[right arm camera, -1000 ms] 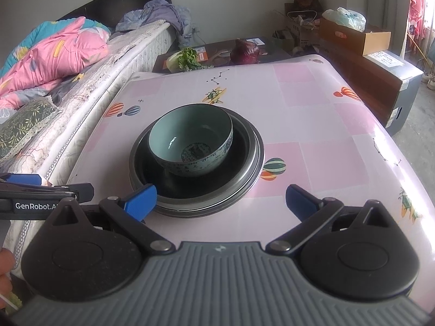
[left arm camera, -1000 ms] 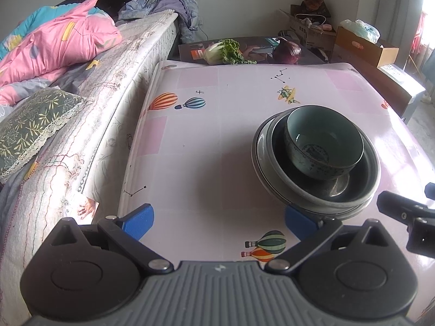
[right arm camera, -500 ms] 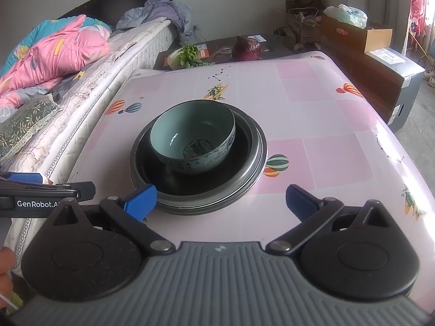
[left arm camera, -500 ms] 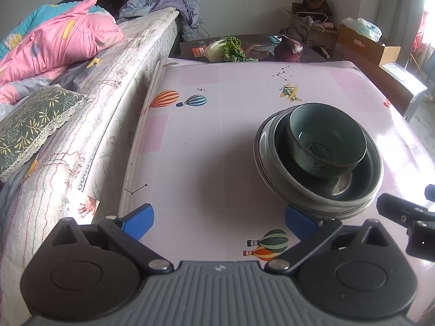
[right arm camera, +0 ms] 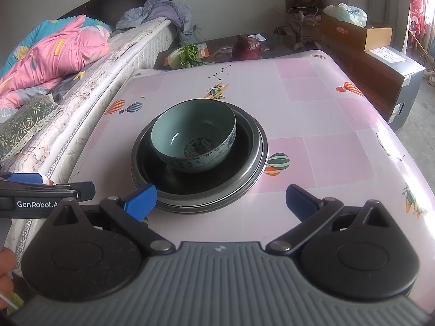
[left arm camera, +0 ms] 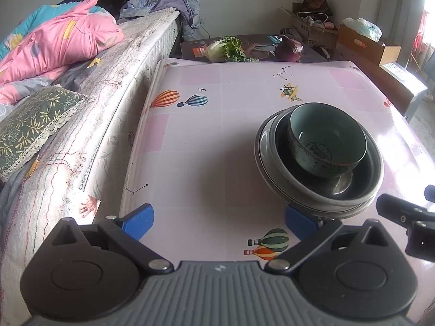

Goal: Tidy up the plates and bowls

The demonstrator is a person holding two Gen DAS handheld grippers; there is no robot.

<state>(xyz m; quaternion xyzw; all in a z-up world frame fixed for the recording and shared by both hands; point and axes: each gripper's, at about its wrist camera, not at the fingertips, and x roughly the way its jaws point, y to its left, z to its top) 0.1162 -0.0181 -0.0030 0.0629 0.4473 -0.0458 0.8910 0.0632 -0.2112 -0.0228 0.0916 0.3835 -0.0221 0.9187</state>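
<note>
Nearest in each wrist view are the tools themselves. The left gripper (left arm camera: 218,218) hovers low over the near-left part of the tabletop (left arm camera: 217,149) with its jaws wide apart and nothing between them; its right blue pad sits just beside the near rim of the stacked dishes, though whether it touches is hard to tell. The right gripper (right arm camera: 220,199) is likewise spread wide and empty, its left pad just in front of the stack's near-left rim.

Just beyond them, on the pink balloon-print cloth, stands the task's crockery, gathered into one pile. Two or so grey plates (right arm camera: 252,168) lie nested flat, and a celadon bowl (right arm camera: 194,134) sits inside the top one, off-centre toward the left as the right wrist view shows it. The bowl stands upright, mouth up, a blue-patterned medallion visible at its bottom. It and the plates are round, so there is no long axis to speak of — the stack's only axis runs straight up from the tabletop.

As a judgement, the stacking looks essentially done: no loose plate or bowl shows anywhere else on the cloth. What may be left is centring the bowl, or moving the whole pile — the frames cannot settle that.

Farther off, a cabbage (left arm camera: 224,49) and a red onion (left arm camera: 288,49) rest on a dark low surface past the far edge.
</note>
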